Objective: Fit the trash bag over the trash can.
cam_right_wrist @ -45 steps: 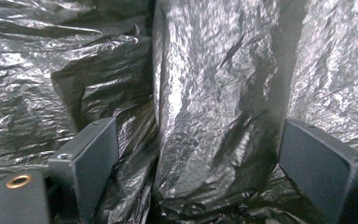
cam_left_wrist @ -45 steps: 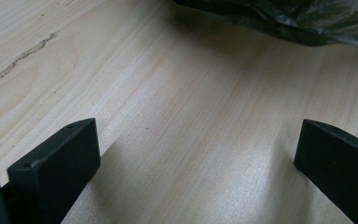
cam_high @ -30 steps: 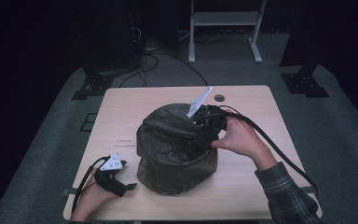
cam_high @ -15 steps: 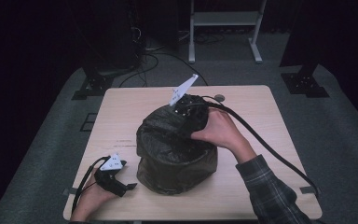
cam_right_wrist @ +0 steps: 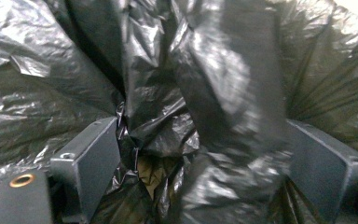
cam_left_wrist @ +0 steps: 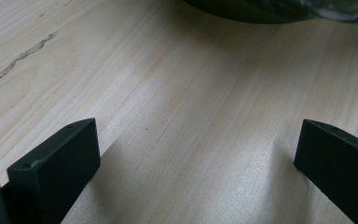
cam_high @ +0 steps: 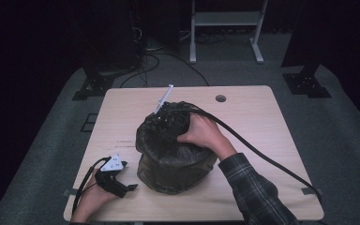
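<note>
While the left tongs (cam_high: 130,187) rest released on the counter (cam_high: 258,122) at seven o'clock, jaws spread wide over bare wood, the right tongs (cam_high: 168,121) sit at the twelve o'clock rim of the black bag (cam_high: 176,161). That bag lines a round bin mid-counter. In the right gripper view, crumpled plastic bunches between jaws standing apart, not clamped on it.
</note>
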